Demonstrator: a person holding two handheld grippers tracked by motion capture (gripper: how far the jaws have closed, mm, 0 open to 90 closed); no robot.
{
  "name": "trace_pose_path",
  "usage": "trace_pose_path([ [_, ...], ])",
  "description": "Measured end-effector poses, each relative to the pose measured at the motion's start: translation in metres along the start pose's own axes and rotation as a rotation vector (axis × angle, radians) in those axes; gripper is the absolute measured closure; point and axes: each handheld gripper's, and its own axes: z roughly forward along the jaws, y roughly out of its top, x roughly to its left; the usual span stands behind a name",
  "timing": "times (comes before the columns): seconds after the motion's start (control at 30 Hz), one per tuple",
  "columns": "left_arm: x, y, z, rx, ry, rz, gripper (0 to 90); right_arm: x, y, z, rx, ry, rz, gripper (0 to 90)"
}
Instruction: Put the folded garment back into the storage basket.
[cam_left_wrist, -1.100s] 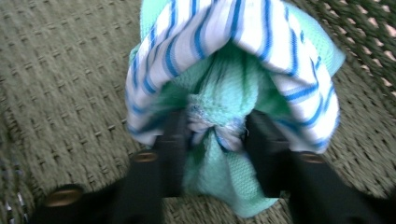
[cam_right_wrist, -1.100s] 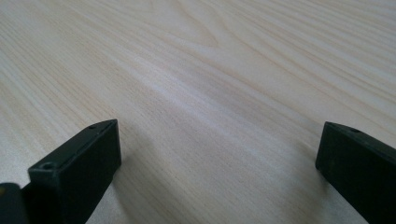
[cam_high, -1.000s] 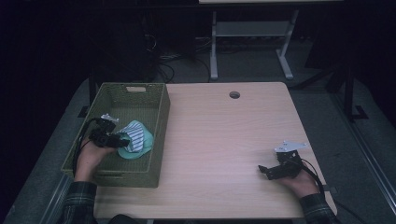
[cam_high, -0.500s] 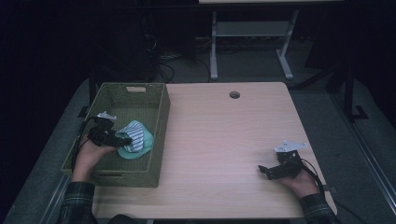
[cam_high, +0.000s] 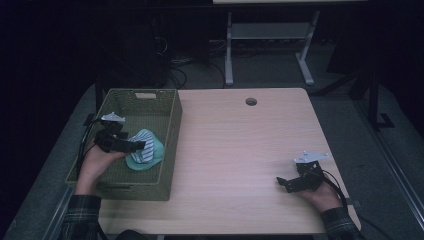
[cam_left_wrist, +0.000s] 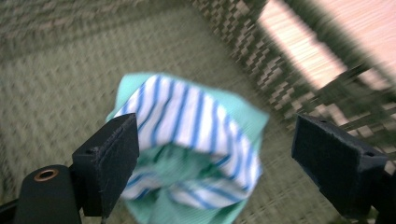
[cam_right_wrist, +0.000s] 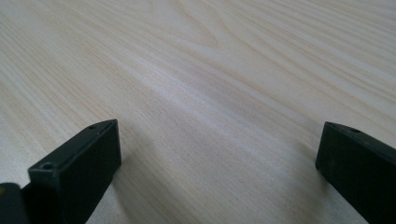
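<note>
Green woven basket (cam_high: 165, 117) at the left edge of the wooden surface (cam_high: 240, 150), with a bundled cloth (cam_high: 146, 150) lying on its floor near the right-hand wall. The cloth is mint green with a blue-and-white striped layer folded over it; in the left gripper view the same cloth (cam_left_wrist: 196, 140) sits between the two black jaws of the left tool (cam_left_wrist: 217, 144), which stand wide apart. One jaw is at or just beside the cloth's edge; whether it touches cannot be told, and the other is clear of it. The left tool (cam_high: 131, 145), seen from above, reaches into the basket from the person's side with its tips at the cloth, an attitude that suits either a pick-up about to begin or a release just made; the pictures do not settle which. The left gripper view is blurred.

The right tool (cam_high: 290, 182) rests low on the bare surface near the front right corner, well apart from the basket. Its jaws also stand wide apart (cam_right_wrist: 217, 163) with nothing between them but wood grain, likely parked to keep out of the way.

No brand, label or writing can be read on the basket, the cloth or the tools.
</note>
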Motion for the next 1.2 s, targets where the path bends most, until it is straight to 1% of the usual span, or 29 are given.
trace_pose_path([
  [0.07, -0.007, 0.006, -0.003, -0.015, -0.016, 0.014, 14.5, 0.0, 0.0, 0.0, 0.0, 0.0, 0.0, 0.0],
  [0.1, -0.007, 0.006, -0.003, -0.015, -0.016, 0.014, 14.5, 0.0, 0.0, 0.0, 0.0, 0.0, 0.0, 0.0],
  [0.13, -0.013, 0.011, -0.004, -0.033, -0.027, 0.018, 14.5, 0.0, 0.0, 0.0, 0.0, 0.0, 0.0, 0.0],
  [0.17, -0.016, 0.013, -0.005, -0.032, -0.033, 0.034, 14.5, 0.0, 0.0, 0.0, 0.0, 0.0, 0.0, 0.0],
  [0.2, -0.02, 0.016, -0.006, -0.04, -0.038, 0.035, 14.5, 0.0, 0.0, 0.0, 0.0, 0.0, 0.0, 0.0],
  [0.23, -0.02, 0.016, -0.006, -0.04, -0.038, 0.035, 14.5, 0.0, 0.0, 0.0, 0.0, 0.0, 0.0, 0.0],
  [0.27, -0.026, 0.021, -0.007, -0.054, -0.056, 0.044, 14.5, 0.0, 0.0, 0.0, 0.0, 0.0, 0.0, 0.0],
  [0.33, -0.033, 0.025, -0.007, -0.064, -0.071, 0.051, 14.5, 0.0, 0.0, 0.0, 0.0, 0.0, 0.0, 0.0],
  [0.37, -0.033, 0.025, -0.007, -0.064, -0.071, 0.051, 14.5, 0.0, 0.0, 0.0, 0.0, 0.0, 0.0, 0.0],
  [0.4, -0.039, 0.029, -0.007, -0.079, -0.086, 0.058, 14.5, 0.0, 0.0, 0.0, -0.001, -0.001, -0.001, 0.0],
  [0.43, -0.039, 0.029, -0.007, -0.079, -0.086, 0.058, 14.5, 0.0, 0.0, 0.0, 0.0, 0.0, 0.001, 0.0],
  [0.47, -0.044, 0.033, -0.007, -0.091, -0.095, 0.067, 14.5, 0.0, 0.0, 0.0, 0.0, 0.0, 0.0, 0.0],
  [0.5, -0.047, 0.035, -0.007, -0.099, -0.105, 0.07, 14.6, 0.0, 0.0, 0.0, 0.0, 0.0, 0.0, 0.0],
  [0.57, -0.053, 0.038, -0.006, -0.097, -0.114, 0.083, 14.6, 0.0, 0.0, 0.0, 0.0, 0.0, 0.0, 0.0],
  [0.63, -0.06, 0.042, -0.005, -0.107, -0.126, 0.092, 14.6, 0.0, 0.0, 0.0, 0.0, 0.0, 0.0, 0.0],
  [0.83, -0.083, 0.053, 0.003, -0.117, -0.162, 0.141, 14.6, 0.0, 0.0, 0.0, 0.0, 0.0, 0.0, 0.0],
  [0.93, -0.094, 0.057, 0.009, -0.126, -0.185, 0.146, 14.6, 0.0, 0.0, 0.0, 0.0, 0.0, 0.0, 0.0],
  [0.97, -0.094, 0.057, 0.009, -0.126, -0.185, 0.146, 14.6, 0.0, 0.0, 0.0, 0.0, 0.0, 0.0, 0.0],
  [1.0, -0.102, 0.06, 0.013, -0.121, -0.196, 0.16, 14.6, 0.0, 0.0, 0.0, 0.0, 0.0, 0.0, 0.0],
  [1.1, -0.113, 0.064, 0.019, -0.123, -0.219, 0.179, 14.6, 0.0, 0.0, 0.0, 0.0, 0.0, 0.0, 0.0],
  [1.2, -0.124, 0.067, 0.025, -0.126, -0.238, 0.188, 14.6, 0.0, 0.0, 0.0, -0.001, 0.0, 0.0, 0.0],
])
